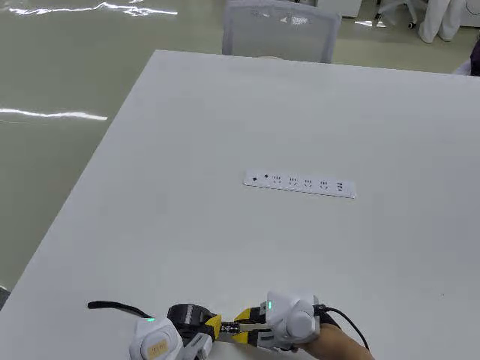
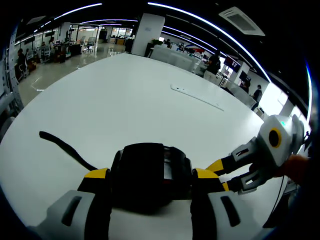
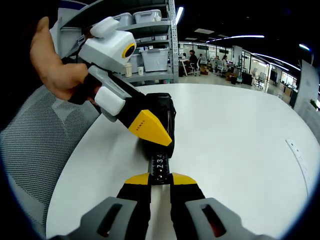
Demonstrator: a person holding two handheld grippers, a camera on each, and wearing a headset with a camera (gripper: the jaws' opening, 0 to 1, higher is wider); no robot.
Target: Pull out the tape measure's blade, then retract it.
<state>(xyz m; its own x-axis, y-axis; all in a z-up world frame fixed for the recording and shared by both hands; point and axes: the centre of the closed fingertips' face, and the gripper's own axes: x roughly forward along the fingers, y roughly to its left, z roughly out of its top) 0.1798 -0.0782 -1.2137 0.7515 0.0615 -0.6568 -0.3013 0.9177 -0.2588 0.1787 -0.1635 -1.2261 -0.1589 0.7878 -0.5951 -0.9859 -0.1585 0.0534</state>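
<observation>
A black tape measure [image 1: 186, 315] lies at the near edge of the white table [image 1: 225, 135]. My left gripper [image 1: 199, 324] is shut on its case [image 2: 150, 165], a yellow-tipped jaw on each side. A short length of blade [image 3: 160, 162] with printed numbers sticks out of the case [image 3: 161, 112]. My right gripper [image 3: 160, 179] is shut on the end of that blade. In the head view the right gripper [image 1: 241, 328] sits just right of the case, with the blade [image 1: 229, 328] spanning the small gap. The case's black wrist strap [image 2: 62, 146] trails left across the table.
A white power strip [image 1: 300, 184] lies mid-table, well beyond the grippers. A grey mesh chair [image 1: 281, 30] stands at the far edge. The table's left edge [image 1: 82, 195] runs diagonally, with shiny floor beyond it. A person's hand [image 3: 55, 70] holds the left gripper.
</observation>
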